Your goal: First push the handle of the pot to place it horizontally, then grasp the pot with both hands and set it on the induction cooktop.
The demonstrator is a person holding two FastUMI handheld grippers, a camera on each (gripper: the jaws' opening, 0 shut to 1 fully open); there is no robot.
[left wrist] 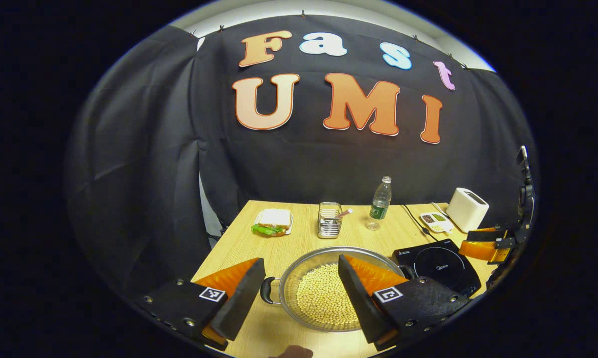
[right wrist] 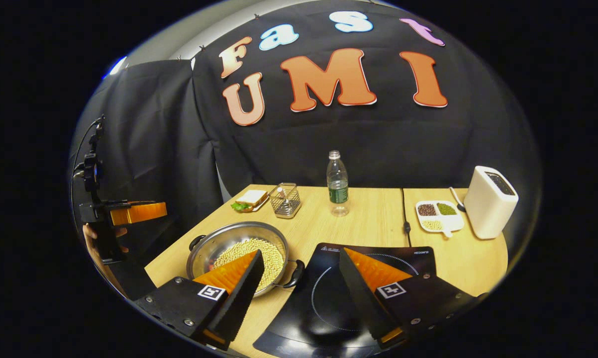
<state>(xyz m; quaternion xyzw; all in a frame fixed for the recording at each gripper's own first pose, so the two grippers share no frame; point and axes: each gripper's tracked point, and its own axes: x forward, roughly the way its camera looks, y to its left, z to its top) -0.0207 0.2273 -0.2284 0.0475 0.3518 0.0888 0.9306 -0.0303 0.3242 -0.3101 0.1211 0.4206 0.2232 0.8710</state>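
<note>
jaws apart, pot [left wrist: 324,293] (partly hidden)

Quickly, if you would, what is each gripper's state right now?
Left gripper: open, holding nothing, over the pot.
Right gripper: open, holding nothing.

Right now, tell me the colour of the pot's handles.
Black, on a silver metal pot; the handles show best in the right gripper view.

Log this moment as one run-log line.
left gripper: open, near pot | right gripper: open, over induction cooktop | pot: on table, ungrasped
</note>
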